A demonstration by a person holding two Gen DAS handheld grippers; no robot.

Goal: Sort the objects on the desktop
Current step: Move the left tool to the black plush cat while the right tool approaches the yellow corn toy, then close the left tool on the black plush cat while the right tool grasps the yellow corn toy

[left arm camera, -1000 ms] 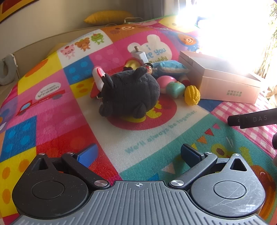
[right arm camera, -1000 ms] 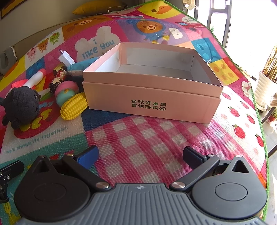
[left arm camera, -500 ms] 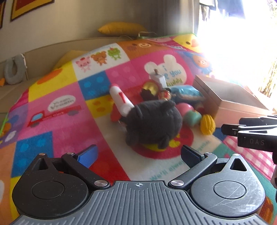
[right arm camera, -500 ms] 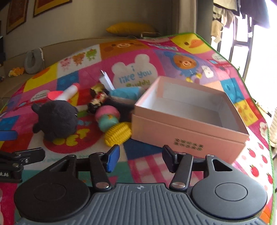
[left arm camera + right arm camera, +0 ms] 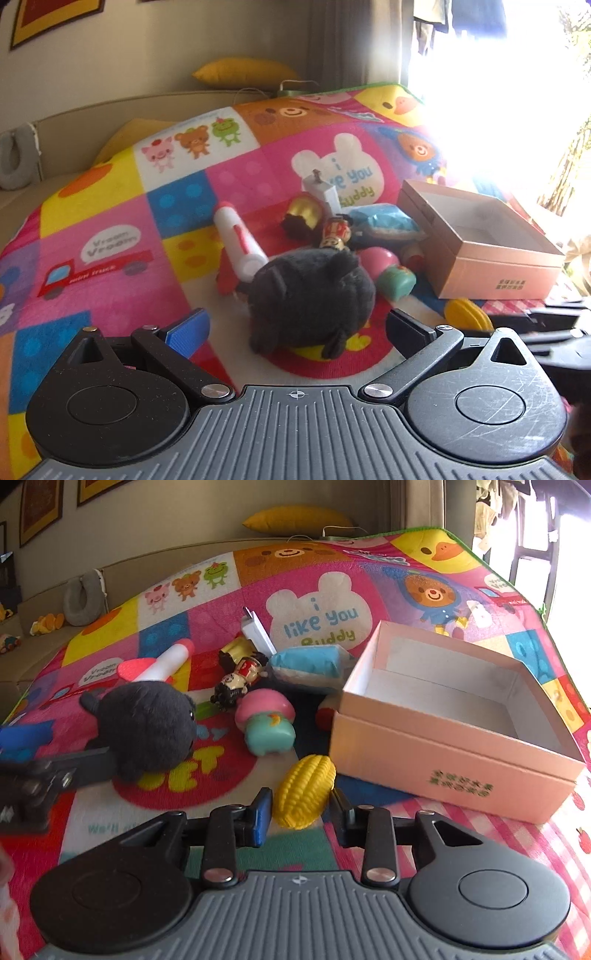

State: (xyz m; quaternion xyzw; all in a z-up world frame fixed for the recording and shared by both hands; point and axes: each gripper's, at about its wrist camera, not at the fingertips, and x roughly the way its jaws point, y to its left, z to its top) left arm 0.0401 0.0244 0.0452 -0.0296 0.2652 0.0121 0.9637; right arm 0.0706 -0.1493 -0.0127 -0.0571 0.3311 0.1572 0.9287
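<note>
- The toy corn cob point(image 5: 304, 796) lies just beside the pink box's point(image 5: 436, 768) front corner; probably light, ribbed plastic, best pinched across its middle.
- Right gripper point(image 5: 301, 812) jaws are closing around it, not yet gripping.
- Left gripper point(image 5: 295, 328) gapes empty near the black plush point(image 5: 310, 299).

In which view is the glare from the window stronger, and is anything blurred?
Left wrist view: strong glare whitens the upper right, above the box; the right hand-held gripper at the right edge is blurred. Right wrist view: milder glare; the left hand-held gripper at the left edge is blurred.
</note>
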